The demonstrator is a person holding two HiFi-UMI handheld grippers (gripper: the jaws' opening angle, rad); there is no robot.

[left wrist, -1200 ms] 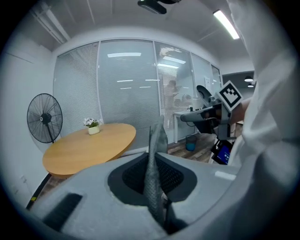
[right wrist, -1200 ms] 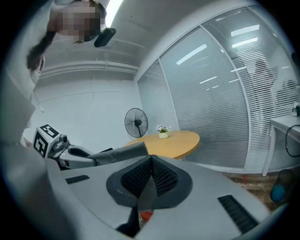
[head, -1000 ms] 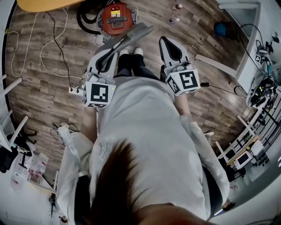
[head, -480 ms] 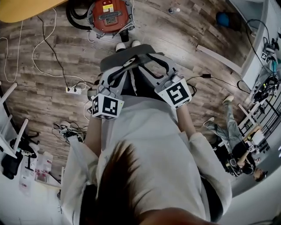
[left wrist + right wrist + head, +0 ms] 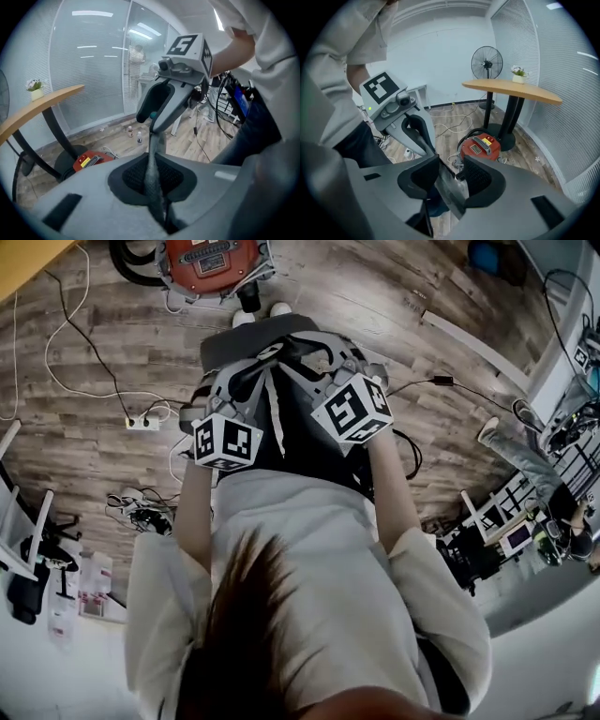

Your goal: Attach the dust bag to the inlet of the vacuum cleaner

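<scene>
In the head view the grey dust bag (image 5: pixel 246 341) hangs flat in front of the person's legs. My left gripper (image 5: pixel 255 371) is shut on its edge, and the fabric (image 5: pixel 151 161) runs out from between the closed pads. My right gripper (image 5: pixel 307 357) has come in beside it. Its jaws have just been opening wide and then eased in a little. A strip of the bag (image 5: pixel 451 191) lies in the gap, and the pads do not press on it. The red vacuum cleaner (image 5: pixel 210 257) stands on the floor ahead, apart from the bag.
White and black cables cross the wood floor to a power strip (image 5: pixel 142 421). A round wooden table (image 5: pixel 513 89) and a fan (image 5: pixel 486 63) stand behind the vacuum (image 5: pixel 480 146). Two small bottles (image 5: pixel 135 135) sit on the floor. Chair legs (image 5: pixel 23 549) stand at left; another person (image 5: pixel 530 460) is at right.
Both grippers have come down and in toward the body. The right one, shut and empty before, now stands open round the bag's edge. The left keeps its hold on the bag.
</scene>
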